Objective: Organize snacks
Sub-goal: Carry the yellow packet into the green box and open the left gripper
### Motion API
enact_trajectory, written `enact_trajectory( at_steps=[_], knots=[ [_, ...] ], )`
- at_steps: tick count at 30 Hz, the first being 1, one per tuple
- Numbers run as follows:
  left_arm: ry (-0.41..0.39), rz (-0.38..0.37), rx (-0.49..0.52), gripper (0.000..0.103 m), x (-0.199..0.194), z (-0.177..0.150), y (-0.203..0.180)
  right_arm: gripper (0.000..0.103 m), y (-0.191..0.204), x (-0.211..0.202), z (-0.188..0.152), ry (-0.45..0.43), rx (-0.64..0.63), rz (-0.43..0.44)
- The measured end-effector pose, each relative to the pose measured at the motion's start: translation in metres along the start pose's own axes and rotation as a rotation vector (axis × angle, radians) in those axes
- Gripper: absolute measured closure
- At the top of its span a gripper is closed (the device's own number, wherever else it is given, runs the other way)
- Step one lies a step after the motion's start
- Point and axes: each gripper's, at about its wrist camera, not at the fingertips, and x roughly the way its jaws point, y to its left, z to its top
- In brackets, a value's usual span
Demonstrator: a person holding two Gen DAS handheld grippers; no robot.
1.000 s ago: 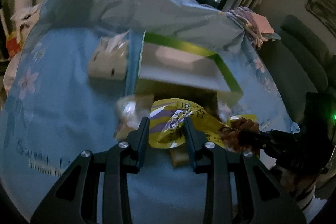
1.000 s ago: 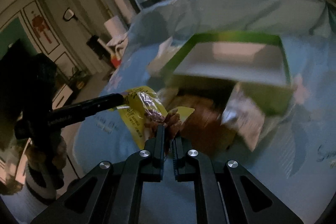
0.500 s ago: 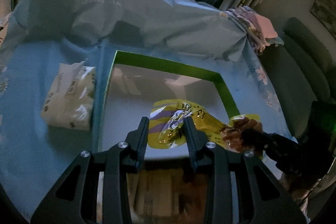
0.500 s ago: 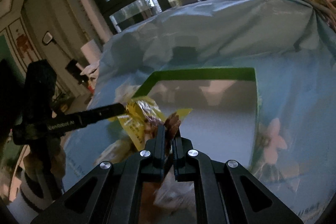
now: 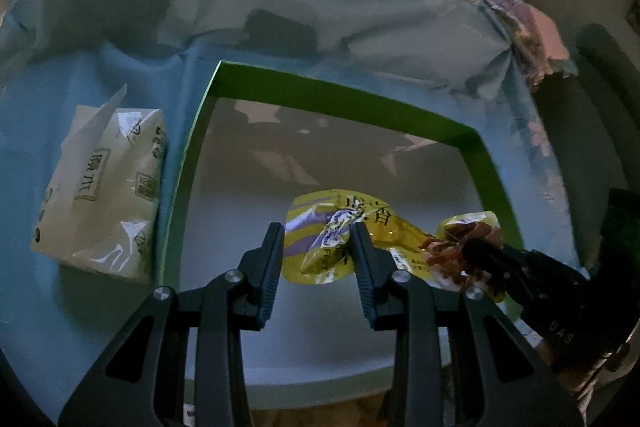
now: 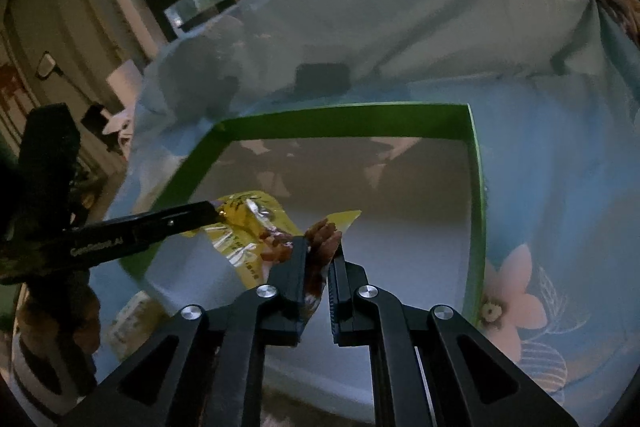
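Snack packet (image 5: 340,239), yellow with a brown printed end, hangs over the white floor of the green-walled box (image 5: 332,99), held by 2 grippers. Left gripper (image 5: 318,247) clamps its crumpled left end between narrowed jaws. Right gripper (image 6: 318,263) pinches the brown end, jaws nearly together. A tissue pack (image 5: 104,187) lies just left of the box on the blue floral cloth (image 6: 540,187).

A tissue pack (image 5: 102,191) lies just left of the box (image 5: 256,87) on the cloth (image 5: 80,75).
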Motion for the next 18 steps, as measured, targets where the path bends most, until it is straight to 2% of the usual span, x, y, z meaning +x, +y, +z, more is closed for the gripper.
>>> enact_trajectory(
  at_steps=[2,3,4,6,7,8,9,11,14,16,18],
  knots=[
    [0.003,0.028,0.015,0.066,0.005,0.000,-0.003,0.094,-0.002,0.004,0.002,0.000,0.001,-0.011],
    [0.003,0.042,0.028,0.063,0.007,0.000,-0.005,0.088,-0.002,0.006,0.002,0.004,-0.007,-0.038],
    [0.003,0.051,0.040,0.061,0.008,-0.001,-0.007,0.088,-0.001,0.006,0.002,0.006,-0.016,-0.062],
    [-0.011,0.065,0.060,0.051,0.006,-0.003,-0.013,0.082,0.000,0.005,0.002,0.003,-0.028,-0.071],
    [-0.017,0.068,0.065,0.049,0.005,-0.003,-0.014,0.080,0.000,0.003,0.001,-0.003,-0.029,-0.069],
    [-0.029,0.090,0.076,0.038,0.001,-0.004,-0.017,0.072,0.000,-0.002,0.001,-0.014,-0.030,-0.065],
    [-0.044,0.114,0.084,0.025,-0.002,-0.004,-0.018,0.058,0.000,-0.005,0.000,-0.023,-0.027,-0.070],
    [-0.081,0.146,0.100,0.021,-0.009,-0.006,-0.021,0.043,-0.002,-0.018,-0.002,-0.059,-0.006,-0.080],
    [-0.114,0.188,0.118,0.020,-0.023,-0.012,-0.024,0.042,-0.005,-0.035,-0.004,-0.091,0.018,-0.068],
    [-0.154,0.252,0.140,0.015,-0.035,-0.019,-0.027,0.041,-0.006,-0.048,-0.008,-0.107,0.029,-0.059],
    [-0.186,0.284,0.151,0.010,-0.047,-0.025,-0.028,0.039,-0.005,-0.061,-0.013,-0.119,0.031,-0.046]
  ],
)
